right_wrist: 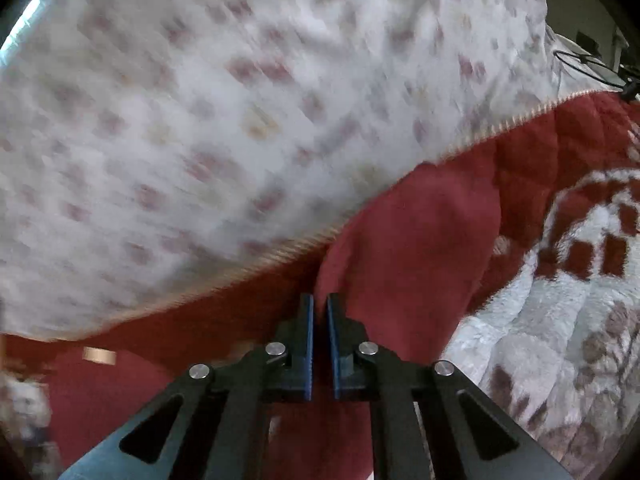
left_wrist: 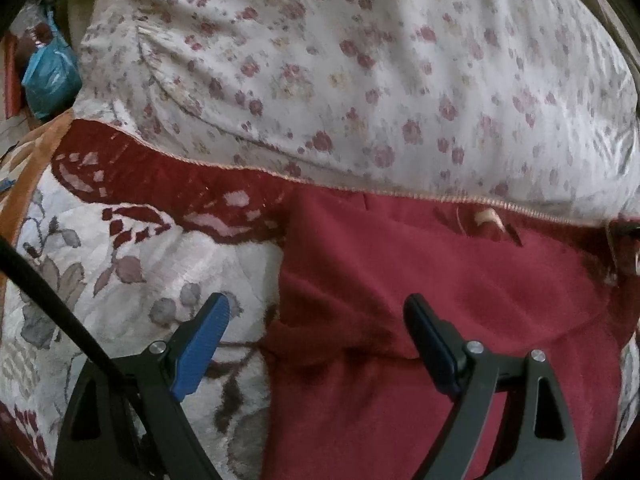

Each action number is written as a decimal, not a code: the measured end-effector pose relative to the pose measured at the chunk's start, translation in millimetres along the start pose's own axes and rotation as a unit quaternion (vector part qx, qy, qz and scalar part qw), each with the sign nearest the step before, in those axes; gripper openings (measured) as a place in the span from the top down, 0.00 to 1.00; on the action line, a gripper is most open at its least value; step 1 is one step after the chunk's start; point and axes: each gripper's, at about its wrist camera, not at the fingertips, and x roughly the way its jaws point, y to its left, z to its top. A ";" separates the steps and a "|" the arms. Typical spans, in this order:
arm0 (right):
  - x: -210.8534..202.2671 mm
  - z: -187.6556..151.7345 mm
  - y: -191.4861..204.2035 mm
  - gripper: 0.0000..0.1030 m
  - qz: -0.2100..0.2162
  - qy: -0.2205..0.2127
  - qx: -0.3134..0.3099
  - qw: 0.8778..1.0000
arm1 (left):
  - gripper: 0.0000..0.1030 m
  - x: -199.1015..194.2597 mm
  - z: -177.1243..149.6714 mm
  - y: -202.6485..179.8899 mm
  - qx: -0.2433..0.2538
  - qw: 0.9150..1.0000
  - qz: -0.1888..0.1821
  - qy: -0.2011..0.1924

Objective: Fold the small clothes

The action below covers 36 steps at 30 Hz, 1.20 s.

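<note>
While our right claw [right_wrist: 320, 308] sits pinched nearly shut at an edge of the red garment [right_wrist: 408, 232] on the patterned blanket [right_wrist: 560, 340], we risk lifting only a thin fold that slips free; our left claw [left_wrist: 316, 320] gapes wide, holding nothing.

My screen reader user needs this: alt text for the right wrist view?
The right gripper is shut on a fold of the red garment, which lies on a patterned blanket beside a white floral pillow.
</note>
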 end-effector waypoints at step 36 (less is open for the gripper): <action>-95.0 -194.9 106.0 0.43 0.148 0.059 -0.183 0.970 | 0.15 -13.7 4.7 5.2 -0.033 0.998 -0.043 -0.028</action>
